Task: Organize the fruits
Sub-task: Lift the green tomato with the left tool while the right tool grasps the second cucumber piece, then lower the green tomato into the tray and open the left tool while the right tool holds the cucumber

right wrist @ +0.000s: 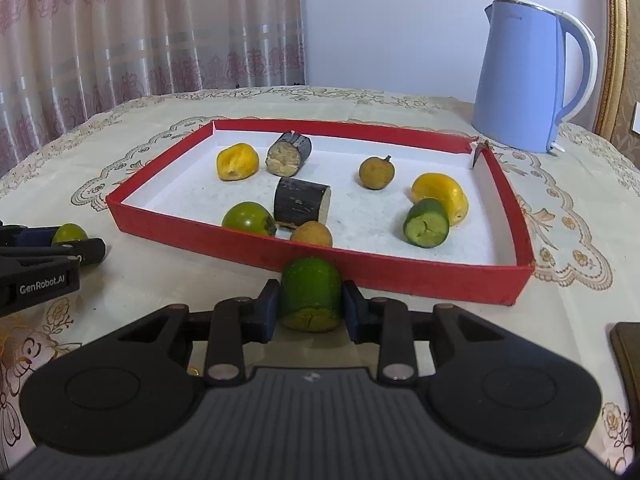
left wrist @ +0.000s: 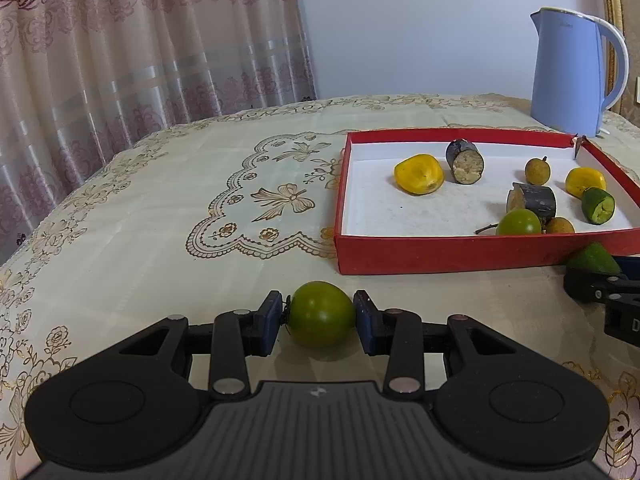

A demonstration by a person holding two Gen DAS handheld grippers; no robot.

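Note:
My left gripper (left wrist: pixel 320 314) is shut on a round green fruit (left wrist: pixel 321 313) that rests low over the tablecloth, left of the red tray (left wrist: pixel 440 250). My right gripper (right wrist: pixel 310 300) is shut on a green cucumber-like piece (right wrist: pixel 311 294) just in front of the tray's near wall (right wrist: pixel 360 268). The tray holds two yellow fruits (right wrist: pixel 237 161), two dark cut stem pieces (right wrist: pixel 301 200), two brown longans (right wrist: pixel 376 173), a green round fruit (right wrist: pixel 248 218) and a green cut piece (right wrist: pixel 426 222). The right gripper shows in the left wrist view (left wrist: pixel 600 280), the left in the right wrist view (right wrist: pixel 52 246).
A blue electric kettle (right wrist: pixel 524 76) stands behind the tray at the back right. A patterned curtain (left wrist: pixel 120 40) hangs behind the table's far left edge. A dark object (right wrist: pixel 628 356) lies at the right edge. An embroidered cloth (left wrist: pixel 200 200) covers the table.

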